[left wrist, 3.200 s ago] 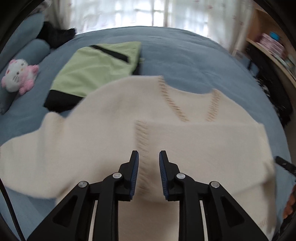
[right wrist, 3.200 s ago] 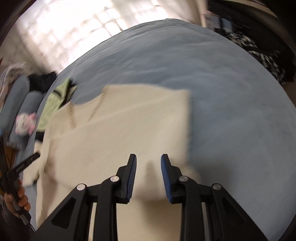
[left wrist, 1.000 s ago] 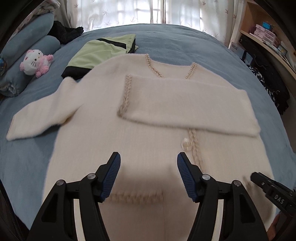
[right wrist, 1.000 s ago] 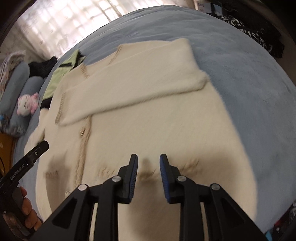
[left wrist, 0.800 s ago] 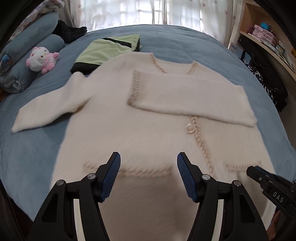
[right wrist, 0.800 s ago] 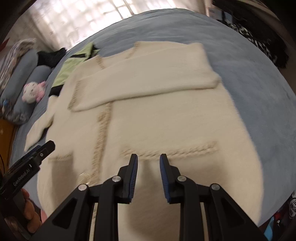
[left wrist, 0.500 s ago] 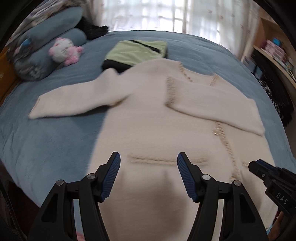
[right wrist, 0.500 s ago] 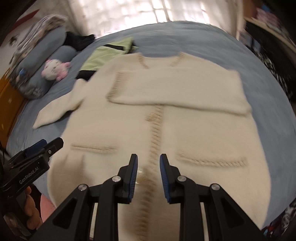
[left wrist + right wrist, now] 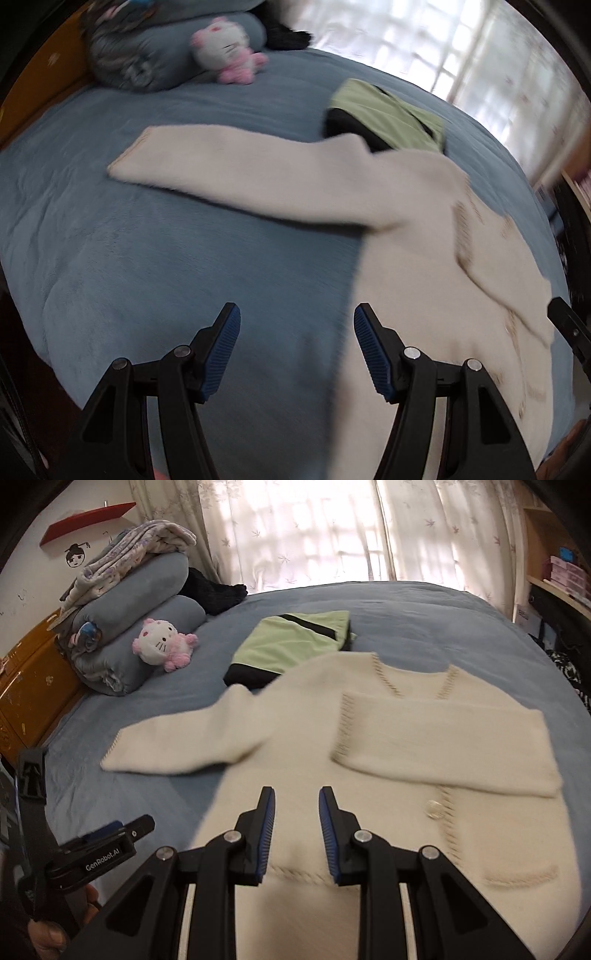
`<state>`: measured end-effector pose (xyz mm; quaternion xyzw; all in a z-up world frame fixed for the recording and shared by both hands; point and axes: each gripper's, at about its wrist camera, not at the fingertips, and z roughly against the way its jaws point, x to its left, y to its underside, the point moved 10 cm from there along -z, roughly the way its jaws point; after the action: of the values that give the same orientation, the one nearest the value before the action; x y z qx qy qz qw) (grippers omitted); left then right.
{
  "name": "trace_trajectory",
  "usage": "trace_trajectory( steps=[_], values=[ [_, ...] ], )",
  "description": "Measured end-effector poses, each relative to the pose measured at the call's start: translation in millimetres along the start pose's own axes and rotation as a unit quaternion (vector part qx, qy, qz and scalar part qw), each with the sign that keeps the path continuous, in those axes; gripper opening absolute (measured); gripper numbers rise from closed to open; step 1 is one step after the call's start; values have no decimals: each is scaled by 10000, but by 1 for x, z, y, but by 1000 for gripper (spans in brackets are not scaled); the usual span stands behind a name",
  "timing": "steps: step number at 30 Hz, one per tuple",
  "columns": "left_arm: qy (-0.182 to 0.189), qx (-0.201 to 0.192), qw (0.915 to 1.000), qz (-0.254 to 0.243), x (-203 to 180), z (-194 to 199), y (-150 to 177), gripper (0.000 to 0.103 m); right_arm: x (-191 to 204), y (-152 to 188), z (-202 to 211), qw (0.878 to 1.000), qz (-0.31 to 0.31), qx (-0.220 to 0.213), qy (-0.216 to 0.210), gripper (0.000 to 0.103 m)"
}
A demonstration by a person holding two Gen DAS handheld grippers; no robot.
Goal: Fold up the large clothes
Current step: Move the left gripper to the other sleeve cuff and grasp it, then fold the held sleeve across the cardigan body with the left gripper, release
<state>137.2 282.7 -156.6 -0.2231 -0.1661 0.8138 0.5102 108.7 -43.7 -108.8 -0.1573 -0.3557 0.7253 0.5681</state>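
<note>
On the blue bed the cream cardigan lay flat, one sleeve already folded across its chest, the other sleeve stretched out sideways toward the pillows. That sleeve's length ran away to the upper left of the left tongs, which hung wide and empty over bare blanket, nearer to it. The right tongs hovered narrow and empty above the hem.

A pink-and-white plush cat leans on stacked blue pillows at upper left of the blue bed, curtains behind.
</note>
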Motion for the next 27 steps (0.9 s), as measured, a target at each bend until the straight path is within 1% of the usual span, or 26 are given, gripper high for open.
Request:
trace_trajectory(
  steps=[2,5,9,11,14,17,19,22,23,24,25,26,27],
  values=[
    [-32,20,9998,209,24,-14,-11,62,11,-6,-17,9999,81,22,57,24],
    [-47,98,9984,550,56,-36,-26,62,25,-9,-45,9995,208,165,157,24],
    [-44,140,9948,1006,93,-63,-45,62,37,-12,-87,9986,213,468,107,24],
    [-4,192,9921,1240,110,-78,-54,62,41,-13,-103,9982,219,552,70,24],
    [170,189,9880,1526,124,-97,-66,62,49,-15,-128,9977,258,627,60,24],
    [232,99,9864,1623,132,-112,-80,63,51,-13,-150,9971,260,710,87,24],
    [313,-2,9850,1695,135,-121,-91,65,52,-10,-164,9965,224,800,56,24],
    [285,-148,9838,1762,138,-131,-107,65,52,-5,-180,9954,193,937,57,24],
    [252,-216,9839,1757,139,-132,-113,58,51,-4,-185,9950,193,979,63,24],
    [157,-336,9837,1758,141,-133,-119,36,49,-3,-188,9949,191,992,78,24],
    [81,-423,9833,1766,141,-134,-123,27,48,-2,-190,9951,183,974,69,24],
    [117,-471,9823,1809,141,-135,-126,16,47,-2,-190,9952,182,961,52,24],
    [161,-511,9812,1851,141,-136,-127,10,46,-1,-190,9952,180,959,23,24]
  ],
)
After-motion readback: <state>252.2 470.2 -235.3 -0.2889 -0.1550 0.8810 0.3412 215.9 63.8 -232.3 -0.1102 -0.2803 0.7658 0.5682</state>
